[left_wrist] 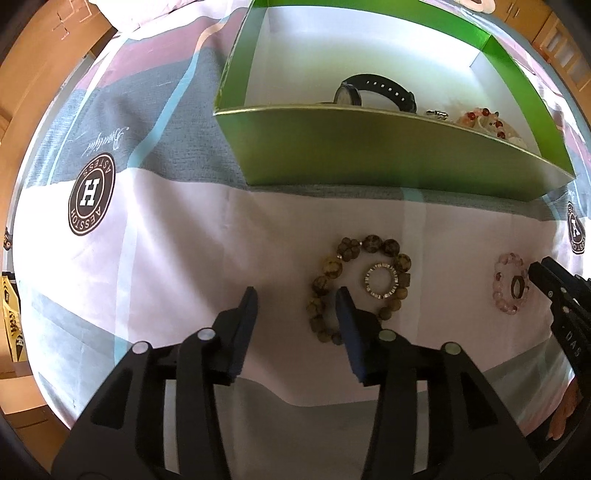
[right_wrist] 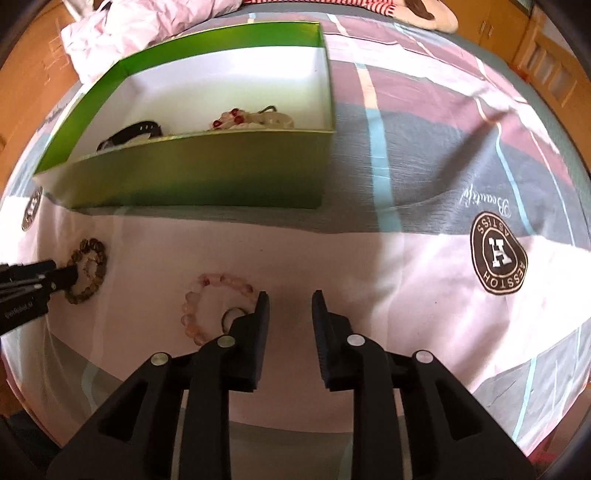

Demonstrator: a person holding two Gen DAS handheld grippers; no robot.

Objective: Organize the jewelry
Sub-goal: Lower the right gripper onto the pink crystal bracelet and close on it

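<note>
A green box (left_wrist: pixel 369 151) with a white inside stands on the bed; it also shows in the right wrist view (right_wrist: pixel 207 177). In it lie a black watch (left_wrist: pixel 373 92), a red-and-white bead bracelet (left_wrist: pixel 487 120) and a small metal piece (left_wrist: pixel 437 114). On the sheet lies a brown bead bracelet (left_wrist: pixel 332 266) with a sparkly ring (left_wrist: pixel 383 280) inside it. My left gripper (left_wrist: pixel 297 299) is open and empty, its right finger over that bracelet. A pink bead bracelet (right_wrist: pixel 218 284) lies around a dark ring (right_wrist: pixel 231 315). My right gripper (right_wrist: pixel 290 301) is open and empty just right of it.
The patterned bedsheet (left_wrist: pixel 147 258) carries round brown logos (right_wrist: pixel 498 258). A crumpled white quilt (right_wrist: pixel 122 29) lies behind the box. Wooden furniture (right_wrist: pixel 546 62) stands around the bed. A bag (left_wrist: pixel 11 317) shows at the far left.
</note>
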